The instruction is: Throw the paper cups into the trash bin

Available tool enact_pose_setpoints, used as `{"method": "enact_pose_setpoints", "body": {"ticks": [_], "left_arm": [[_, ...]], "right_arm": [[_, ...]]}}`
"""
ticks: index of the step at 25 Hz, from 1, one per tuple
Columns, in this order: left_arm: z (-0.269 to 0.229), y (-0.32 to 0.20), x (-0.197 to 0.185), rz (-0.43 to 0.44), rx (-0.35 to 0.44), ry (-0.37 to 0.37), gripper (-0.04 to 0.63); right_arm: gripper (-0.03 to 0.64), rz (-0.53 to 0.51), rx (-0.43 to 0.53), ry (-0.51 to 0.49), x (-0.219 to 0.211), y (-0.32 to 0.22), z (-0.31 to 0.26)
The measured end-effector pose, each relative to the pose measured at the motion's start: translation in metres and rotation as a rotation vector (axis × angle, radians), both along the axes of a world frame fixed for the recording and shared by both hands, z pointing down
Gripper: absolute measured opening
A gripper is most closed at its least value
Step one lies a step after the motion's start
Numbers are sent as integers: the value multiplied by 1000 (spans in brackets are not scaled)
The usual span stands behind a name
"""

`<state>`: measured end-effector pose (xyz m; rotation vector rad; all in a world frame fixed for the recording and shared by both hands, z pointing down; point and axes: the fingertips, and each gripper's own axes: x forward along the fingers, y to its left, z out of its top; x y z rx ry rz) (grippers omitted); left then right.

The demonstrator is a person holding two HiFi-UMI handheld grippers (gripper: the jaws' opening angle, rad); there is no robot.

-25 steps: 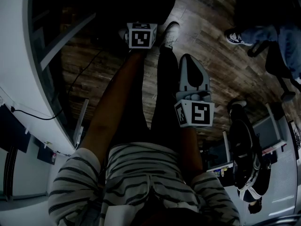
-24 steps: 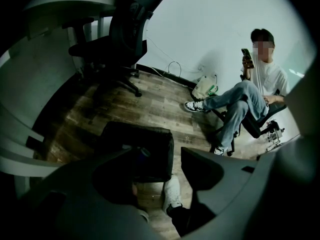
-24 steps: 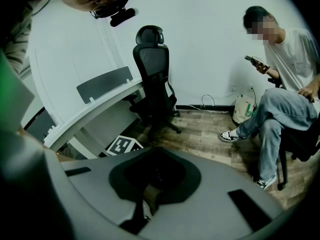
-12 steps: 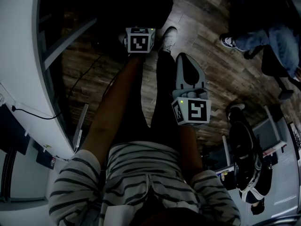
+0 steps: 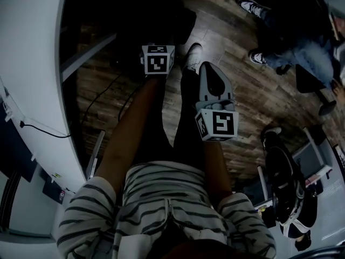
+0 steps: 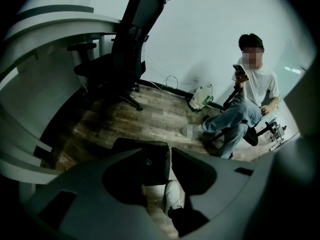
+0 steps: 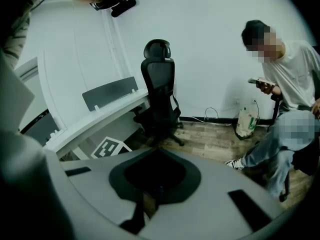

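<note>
No paper cup shows in any view. A black trash bin (image 6: 156,164) stands on the wooden floor just past my feet; in the head view it is the dark block (image 5: 180,23) beyond the left gripper's marker cube (image 5: 157,59). My left gripper (image 6: 157,149) points down at the bin. Its jaws are closing with a gap still between them and nothing in it. My right gripper (image 5: 209,65) hangs over my right leg, shut and empty, and its jaws meet in the right gripper view (image 7: 155,151).
A white curved desk (image 5: 32,63) runs along the left. A black office chair (image 6: 125,49) stands by it. A seated person (image 6: 250,99) holds a phone at the right, with a bag (image 6: 201,96) by the wall. My white shoe (image 5: 193,41) is beside the bin.
The head view has swung, so the desk fills more of the left. Both grippers have drifted slightly in the picture and still hang over my legs. The right gripper stays shut.
</note>
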<state>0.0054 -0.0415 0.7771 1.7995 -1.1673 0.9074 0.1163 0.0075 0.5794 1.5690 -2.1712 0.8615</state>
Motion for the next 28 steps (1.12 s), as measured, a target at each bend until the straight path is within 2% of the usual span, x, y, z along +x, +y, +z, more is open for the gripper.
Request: {"method": "enact_pose_setpoints", "body": {"ticks": [6,19,28], "left_arm": [[-25,0,-10,-22,32,-7,128],[-106,-4,-22,-44,144,28,34],[-175,-23,-27,-64,241,63,25]], "right_arm": [[17,-11,28,10,-7,-4,-19],[17,-40,72,17,-15,-19,-65],[17,-79,120,0,-27,-36,-103]]}}
